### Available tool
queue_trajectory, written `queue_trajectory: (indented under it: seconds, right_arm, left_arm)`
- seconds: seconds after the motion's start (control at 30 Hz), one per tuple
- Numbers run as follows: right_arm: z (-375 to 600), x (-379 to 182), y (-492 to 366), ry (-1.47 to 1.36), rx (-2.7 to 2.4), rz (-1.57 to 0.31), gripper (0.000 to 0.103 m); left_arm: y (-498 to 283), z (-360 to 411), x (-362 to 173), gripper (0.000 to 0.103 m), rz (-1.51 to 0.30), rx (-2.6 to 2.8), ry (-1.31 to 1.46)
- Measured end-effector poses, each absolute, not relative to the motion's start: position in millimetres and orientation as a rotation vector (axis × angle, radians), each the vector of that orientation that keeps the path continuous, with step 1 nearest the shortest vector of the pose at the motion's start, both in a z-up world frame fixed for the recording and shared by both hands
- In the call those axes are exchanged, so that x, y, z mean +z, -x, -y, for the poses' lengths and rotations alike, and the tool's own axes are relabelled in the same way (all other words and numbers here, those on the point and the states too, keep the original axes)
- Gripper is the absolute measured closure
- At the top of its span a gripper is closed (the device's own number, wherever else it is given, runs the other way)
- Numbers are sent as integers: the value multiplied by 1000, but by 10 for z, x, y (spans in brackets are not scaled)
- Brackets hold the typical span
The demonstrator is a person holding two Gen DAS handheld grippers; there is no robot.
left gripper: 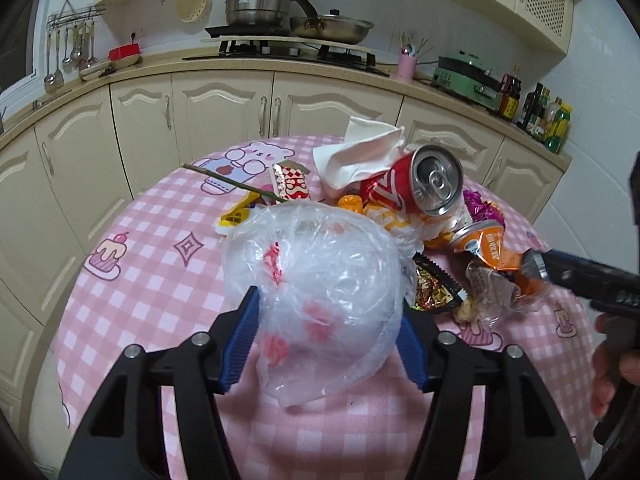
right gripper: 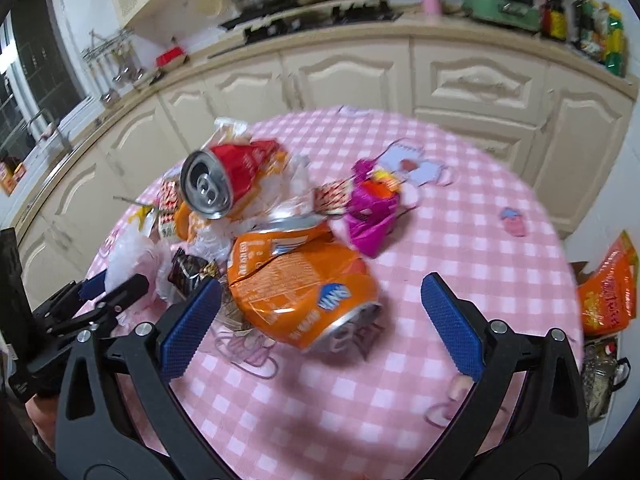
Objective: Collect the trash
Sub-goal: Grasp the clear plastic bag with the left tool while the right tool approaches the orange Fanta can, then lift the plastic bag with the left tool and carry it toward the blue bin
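While left claw (left gripper: 326, 334) clamps one plastic bag (left gripper: 320, 280), right claw (right gripper: 320, 320) apart, two crushed cans, red (left gripper: 416, 184), orange (right gripper: 300, 284).

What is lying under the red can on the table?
The red can rests on a white tissue and orange-and-white wrappers. Anything deeper in the pile is covered.

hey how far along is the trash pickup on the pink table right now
Barely started, by the look of it. Nothing shows as cleared: the red can, tissue and wrappers are on the table. In hand: the left claw has its pads against the clear plastic bag, and the right claw is open around the crushed orange can. Everything else is left to collect.
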State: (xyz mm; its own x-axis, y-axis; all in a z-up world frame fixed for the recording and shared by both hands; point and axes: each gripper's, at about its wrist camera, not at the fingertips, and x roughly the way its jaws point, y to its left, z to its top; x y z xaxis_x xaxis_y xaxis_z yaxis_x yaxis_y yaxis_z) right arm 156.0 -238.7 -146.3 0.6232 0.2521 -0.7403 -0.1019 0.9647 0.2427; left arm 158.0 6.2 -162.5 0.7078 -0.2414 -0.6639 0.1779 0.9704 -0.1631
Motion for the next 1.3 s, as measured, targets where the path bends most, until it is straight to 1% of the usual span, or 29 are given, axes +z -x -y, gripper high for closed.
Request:
queue_trajectory:
  seconds: [0.13,0.17,0.2,0.33,0.53,0.73,1.0,1.3]
  right_arm:
    - [2250,-1563,-1642,-96,193,-904,5]
    - [2247,-1573,-1647,-96,197,-898,6]
    - [2250,-1582,-1656,-99,203,-897,11]
    - [2244,-1606,-1648,-89,214,-889,13]
    - [2335,-1596,-1544,-117,225,-873,14]
    - [2559,-1525,-1293,-218,245,-825,14]
    - [2777,-1426,-1034,-290,264,-774,14]
    - [3000,-1367,-835,-331,273,-730,14]
  left_arm:
    - [-1532,-172,-1613,41,-735,-238,143]
    - [-1513,-190,-1608,41,-731,-243,153]
    - [-1502,-201,-1606,41,-728,-248,159]
    - [-1473,-228,-1616,41,-722,-253,169]
    - [-1405,-244,-1589,41,-699,-247,173]
    - [-1242,-236,-1510,42,-666,-246,151]
    - [-1010,-146,-1252,43,-610,-261,138]
    - [-838,185,-999,43,-570,-300,108]
